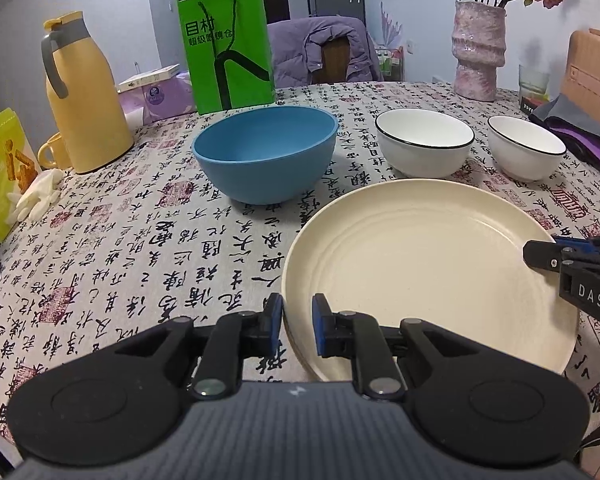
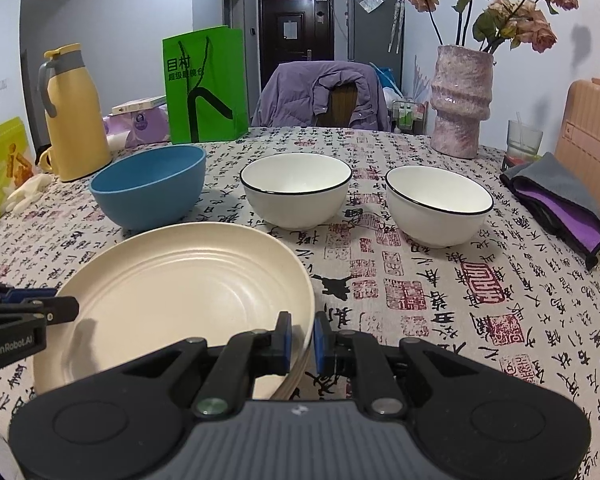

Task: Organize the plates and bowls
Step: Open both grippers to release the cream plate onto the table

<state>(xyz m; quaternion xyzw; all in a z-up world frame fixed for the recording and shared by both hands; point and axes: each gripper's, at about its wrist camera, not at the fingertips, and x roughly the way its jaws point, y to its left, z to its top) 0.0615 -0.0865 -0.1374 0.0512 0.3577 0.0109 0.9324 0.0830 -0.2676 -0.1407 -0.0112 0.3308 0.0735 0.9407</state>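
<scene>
My left claw [image 1: 296,322] and right claw [image 2: 302,334] were each nearly closed on the plate [image 1: 420,260], pinching opposite rims. It looked stiff, light and slick, so rim grips suited it

Open tablecloth [image 1: 140,264] left of cream plate [image 1: 420,264] and right of it. Far side blocked by row: blue bowl [image 1: 266,152], two white bowls [image 2: 298,188] [image 2: 440,204], narrow gaps between. Behind: yellow jug [image 1: 84,96], green bag [image 1: 228,48], vase [image 2: 460,100].
</scene>
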